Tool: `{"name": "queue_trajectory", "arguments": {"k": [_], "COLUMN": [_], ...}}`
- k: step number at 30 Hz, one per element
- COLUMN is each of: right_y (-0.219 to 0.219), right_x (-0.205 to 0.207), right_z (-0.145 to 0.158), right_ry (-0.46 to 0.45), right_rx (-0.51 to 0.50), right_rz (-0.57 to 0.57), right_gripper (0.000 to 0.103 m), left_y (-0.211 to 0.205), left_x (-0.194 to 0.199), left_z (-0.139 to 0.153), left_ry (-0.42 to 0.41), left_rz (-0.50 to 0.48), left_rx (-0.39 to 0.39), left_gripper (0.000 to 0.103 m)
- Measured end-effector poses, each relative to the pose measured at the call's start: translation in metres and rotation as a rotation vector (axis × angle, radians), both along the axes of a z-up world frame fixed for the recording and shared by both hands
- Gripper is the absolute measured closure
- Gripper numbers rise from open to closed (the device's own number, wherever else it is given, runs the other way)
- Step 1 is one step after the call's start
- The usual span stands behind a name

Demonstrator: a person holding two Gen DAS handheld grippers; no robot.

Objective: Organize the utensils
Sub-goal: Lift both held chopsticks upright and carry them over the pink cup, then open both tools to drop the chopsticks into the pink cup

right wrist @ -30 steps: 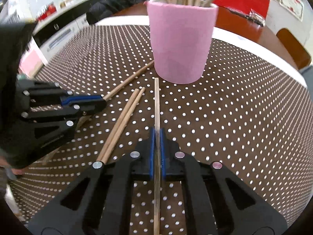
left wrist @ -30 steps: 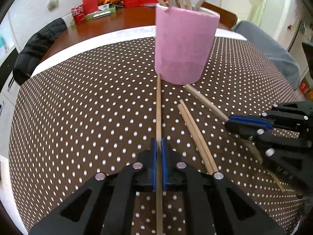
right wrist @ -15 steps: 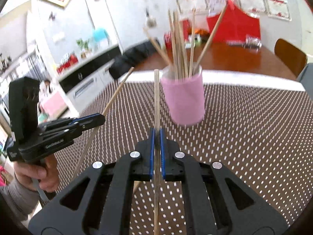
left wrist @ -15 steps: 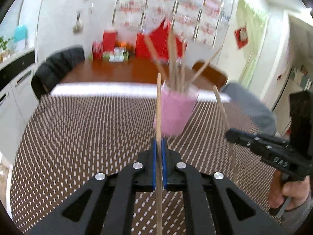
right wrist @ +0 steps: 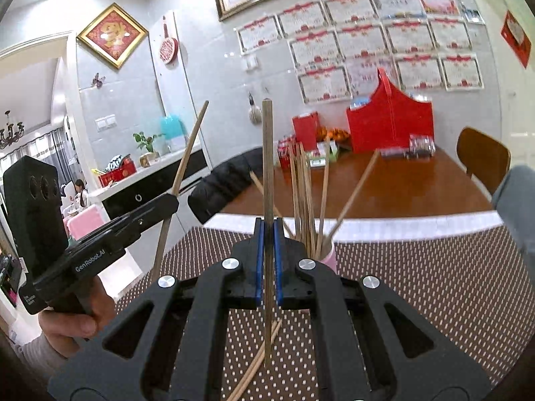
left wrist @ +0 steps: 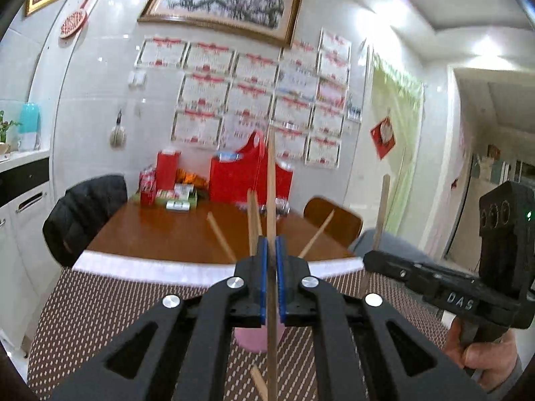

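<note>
My left gripper (left wrist: 271,241) is shut on a wooden chopstick (left wrist: 271,180) that stands upright, lifted above the table. The pink cup (left wrist: 254,339) with several chopsticks in it sits just beyond, mostly hidden by the fingers. My right gripper (right wrist: 268,223) is shut on a darker chopstick (right wrist: 266,160), also upright, left of the pink cup (right wrist: 328,256). Each view shows the other gripper in a hand: the right gripper (left wrist: 367,261) with its stick, and the left gripper (right wrist: 171,201) with its stick. Two loose chopsticks (right wrist: 259,362) lie on the cloth below.
A brown white-dotted tablecloth (right wrist: 418,284) covers the near half of a wooden table (right wrist: 401,190). At the far end stand a red bag (right wrist: 388,123) and small boxes. A black jacket (left wrist: 83,214) hangs on a chair at the left, a wooden chair (right wrist: 483,157) at the right.
Both grippers have risen off the cloth with their chopsticks and tipped up from pointing down at the table to nearly level. The two loose chopsticks stayed on the cloth.
</note>
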State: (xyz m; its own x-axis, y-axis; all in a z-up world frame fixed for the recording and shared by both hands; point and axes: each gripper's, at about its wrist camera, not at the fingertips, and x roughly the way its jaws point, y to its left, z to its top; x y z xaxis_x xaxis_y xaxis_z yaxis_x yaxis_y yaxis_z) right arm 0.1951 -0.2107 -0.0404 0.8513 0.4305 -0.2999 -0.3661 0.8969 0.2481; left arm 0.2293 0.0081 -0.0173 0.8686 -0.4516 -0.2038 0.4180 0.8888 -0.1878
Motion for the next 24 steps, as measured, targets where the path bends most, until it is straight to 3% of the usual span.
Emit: {"name": "queue_trajectory", "arguments": {"k": [6, 13, 18, 24], "right_y": [0.002, 0.002, 0.001, -0.002], "right_x": [0.009, 0.035, 0.062, 0.097], "right_z": [0.034, 0.07, 0.083, 0.07], "right_ry": [-0.063, -0.123, -0.14, -0.115], "right_rx": [-0.01, -0.005, -0.021, -0.029], "right_rz": [-0.003, -0.02, -0.04, -0.056], "right_gripper": [0.098, 0.098, 0.098, 0.097], "left_y": [-0.009, -0.028, -0.044, -0.062], "left_x": [-0.002, 0.037, 0.07, 0.11], "left_z": [0.029, 0.045, 0.031, -0.005], "left_ry": [-0.134, -0.232, -0.253, -0.207], "left_rz": [-0.015, -0.049, -0.079, -0.079], "left_rx": [-0.06, -0.123, -0.141, -0.121], "left_gripper": [0.098, 0.098, 0.098, 0.098]}}
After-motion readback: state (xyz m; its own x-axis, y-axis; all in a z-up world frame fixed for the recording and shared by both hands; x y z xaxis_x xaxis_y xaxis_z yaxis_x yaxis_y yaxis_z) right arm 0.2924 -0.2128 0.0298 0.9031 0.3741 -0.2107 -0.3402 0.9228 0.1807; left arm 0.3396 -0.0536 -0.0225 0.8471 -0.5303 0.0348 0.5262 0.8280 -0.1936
